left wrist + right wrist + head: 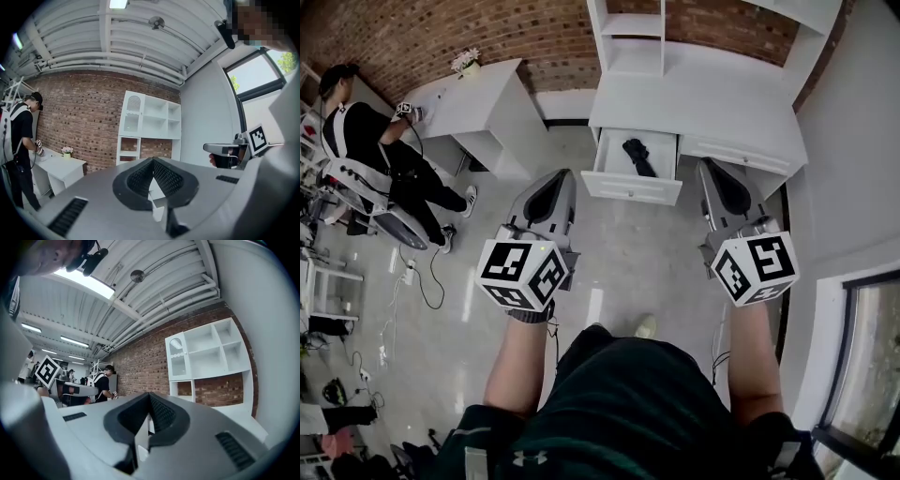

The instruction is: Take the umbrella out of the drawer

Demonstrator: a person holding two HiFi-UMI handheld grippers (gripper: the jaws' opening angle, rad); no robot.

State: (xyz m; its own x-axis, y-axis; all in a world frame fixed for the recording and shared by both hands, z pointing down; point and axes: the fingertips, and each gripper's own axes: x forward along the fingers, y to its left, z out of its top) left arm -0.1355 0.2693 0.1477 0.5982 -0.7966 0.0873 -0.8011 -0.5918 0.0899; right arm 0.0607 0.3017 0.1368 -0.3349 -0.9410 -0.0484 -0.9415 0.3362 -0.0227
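**While both tools hang closed and empty, the umbrella lies in the open drawer**

Where the room ends, a red-brown brick wall (441, 37) runs across the far side above a pale grey floor (619, 253). Two white surfaces stand against it. A long white surface with an open shelf unit on top (712, 103) is straight ahead, and a smaller white surface (478, 98) is off to the left. One person in black (366, 131) sits at the smaller one, and one small pot of pale flowers (466, 64) stands at its far corner.

The long surface has two drawers in its front: one white drawer pulled open (630, 187) and one white closed drawer (736, 155) just to its right.

One black folded umbrella (638, 157) lies flat inside the open drawer, near its middle. Its long axis slants from the drawer's back left toward its front right. Which end carries the handle I cannot tell.

Two grey tools point level, side by side and short of the drawer. The left tool (561, 180) has its jaws pressed together with nothing between them, and so does the right tool (710, 171).
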